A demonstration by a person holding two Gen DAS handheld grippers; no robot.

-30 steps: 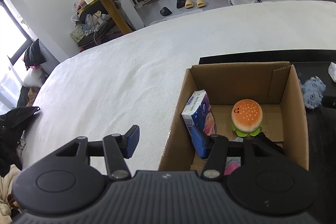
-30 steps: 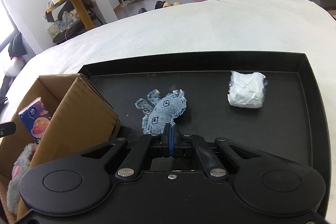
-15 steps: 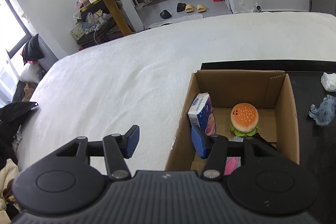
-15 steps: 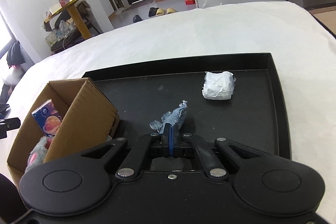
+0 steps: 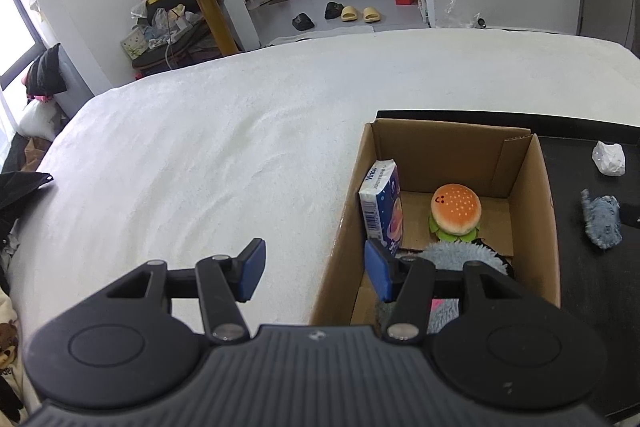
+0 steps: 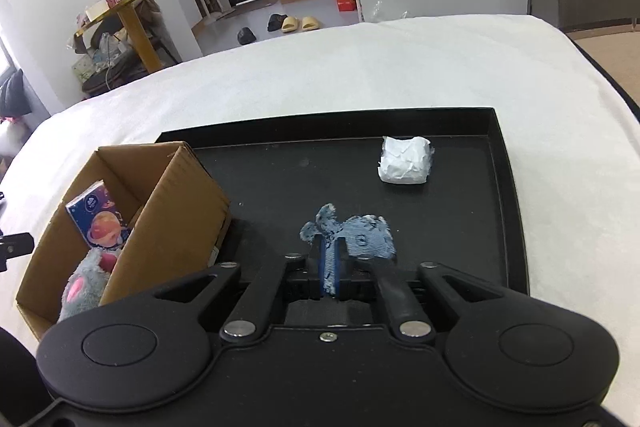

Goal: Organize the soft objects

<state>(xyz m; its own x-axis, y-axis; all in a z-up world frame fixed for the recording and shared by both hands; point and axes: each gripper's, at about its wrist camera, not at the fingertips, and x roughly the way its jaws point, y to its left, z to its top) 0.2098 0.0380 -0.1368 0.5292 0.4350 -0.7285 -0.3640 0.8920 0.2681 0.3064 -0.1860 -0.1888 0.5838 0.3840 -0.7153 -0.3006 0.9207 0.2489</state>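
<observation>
My right gripper (image 6: 329,263) is shut on a blue denim soft toy (image 6: 360,233) and holds it above the black tray (image 6: 506,195); the toy also shows in the left wrist view (image 5: 602,223). A white crumpled wad (image 6: 405,165) lies on the tray's far right. The cardboard box (image 5: 536,195) holds a tissue pack (image 5: 382,203), a burger plush (image 5: 456,211) and a grey fluffy plush (image 5: 452,255). My left gripper (image 5: 316,269) is open and empty, straddling the box's left wall.
The box and tray rest on a white bed (image 5: 220,155). The box stands at the tray's left end (image 6: 132,227). A yellow table (image 5: 208,7), slippers (image 5: 356,13) and cabinets are across the room.
My right gripper has lifted the denim toy off the tray and pulled back. My left gripper has also drawn back and up from the box, still open.
</observation>
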